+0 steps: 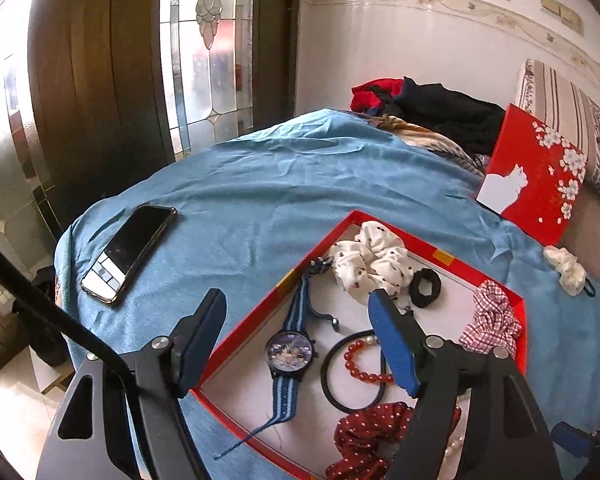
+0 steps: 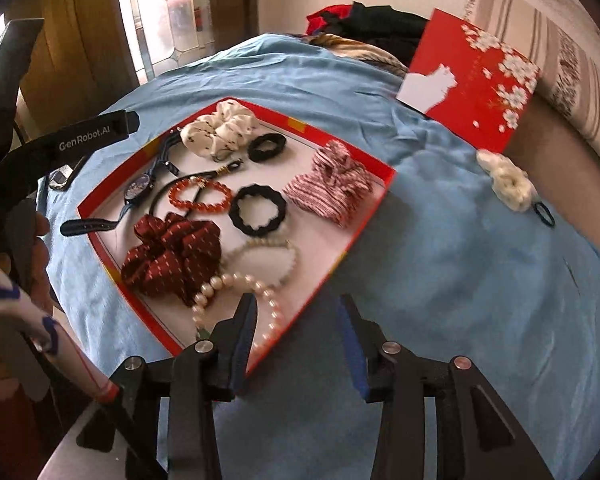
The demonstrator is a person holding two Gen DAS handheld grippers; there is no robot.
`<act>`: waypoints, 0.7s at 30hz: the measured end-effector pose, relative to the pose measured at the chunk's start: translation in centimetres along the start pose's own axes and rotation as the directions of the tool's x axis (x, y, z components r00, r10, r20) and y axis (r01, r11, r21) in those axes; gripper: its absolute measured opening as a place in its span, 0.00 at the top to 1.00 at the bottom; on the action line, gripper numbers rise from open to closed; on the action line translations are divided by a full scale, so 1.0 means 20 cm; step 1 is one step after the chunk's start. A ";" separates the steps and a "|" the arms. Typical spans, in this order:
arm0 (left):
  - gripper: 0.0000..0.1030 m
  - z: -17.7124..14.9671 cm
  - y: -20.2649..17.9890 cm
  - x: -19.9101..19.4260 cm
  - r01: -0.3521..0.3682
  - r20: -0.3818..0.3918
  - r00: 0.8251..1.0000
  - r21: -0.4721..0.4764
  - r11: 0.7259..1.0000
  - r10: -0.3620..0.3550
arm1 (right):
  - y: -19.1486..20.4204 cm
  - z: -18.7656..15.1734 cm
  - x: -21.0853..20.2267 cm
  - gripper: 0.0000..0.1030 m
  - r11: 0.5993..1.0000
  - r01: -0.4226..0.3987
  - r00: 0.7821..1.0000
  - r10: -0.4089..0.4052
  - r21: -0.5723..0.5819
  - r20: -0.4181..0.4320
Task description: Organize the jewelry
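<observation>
Jaws stand wide apart on your left gripper (image 1: 296,340), holding nothing, and it hovers over the near-left part of the shallow red cardboard box with a white floor (image 1: 256,312). Between its fingers lies the dark-faced wristwatch on a blue striped fabric strap (image 1: 290,350), and just beside that sit a thin black elastic loop (image 1: 330,364) and a red bead bracelet (image 1: 362,364). Farther in, a white dotted scrunchie (image 1: 370,258) fills the far corner, with a small black hair tie (image 1: 425,288) next to it and a red-and-white checked scrunchie (image 1: 490,316) against the right wall. Your right gripper (image 2: 298,330) is also spread open and empty, its left finger over the box's near edge and its right finger over the blue bedspread (image 2: 460,280). Just ahead lie a white pearl bracelet (image 2: 236,296), a dark red dotted scrunchie (image 2: 172,258) and a thick black scrunchie (image 2: 258,210). Outside the box, a cream scrunchie with a dark loop (image 2: 508,180) rests on the bedspread near the red lid printed with a white cat and blossoms (image 2: 472,80). A black smartphone (image 1: 130,252) lies well apart, to the left.
</observation>
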State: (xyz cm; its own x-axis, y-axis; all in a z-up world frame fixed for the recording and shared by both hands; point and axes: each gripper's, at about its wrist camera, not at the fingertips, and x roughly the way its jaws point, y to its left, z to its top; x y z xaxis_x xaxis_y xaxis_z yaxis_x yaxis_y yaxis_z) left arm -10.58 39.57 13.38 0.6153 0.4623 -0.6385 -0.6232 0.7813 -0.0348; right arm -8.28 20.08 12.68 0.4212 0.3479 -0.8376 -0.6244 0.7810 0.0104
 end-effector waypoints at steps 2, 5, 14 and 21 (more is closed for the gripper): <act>0.29 0.00 -0.02 0.00 -0.001 0.002 1.000 0.011 1.000 0.001 | -0.02 -0.03 -0.01 0.56 1.000 0.003 1.000 -0.002 0.013 -0.003; 0.29 -0.02 -0.06 -0.03 -0.014 0.021 1.000 0.030 0.999 0.014 | -0.06 -0.07 -0.02 0.55 0.999 0.001 1.000 -0.001 0.037 -0.004; 0.00 -0.05 -0.08 -0.45 -0.193 0.340 0.923 -0.002 0.981 0.183 | -0.18 -0.20 -0.15 0.53 0.994 0.006 1.000 -0.008 0.108 0.018; 0.00 -0.13 -0.05 -0.72 -0.183 0.316 0.937 0.086 0.979 0.148 | -0.26 -0.30 -0.27 0.49 0.988 0.008 0.998 -0.017 0.154 0.057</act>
State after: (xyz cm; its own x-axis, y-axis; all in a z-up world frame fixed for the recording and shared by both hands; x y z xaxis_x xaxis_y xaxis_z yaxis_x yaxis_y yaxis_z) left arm -20.13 31.08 20.66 0.6371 0.6815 -0.3602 -0.6819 0.7161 0.1488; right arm -11.33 11.03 13.88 0.4681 0.3636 -0.8054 -0.5124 0.8542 0.0878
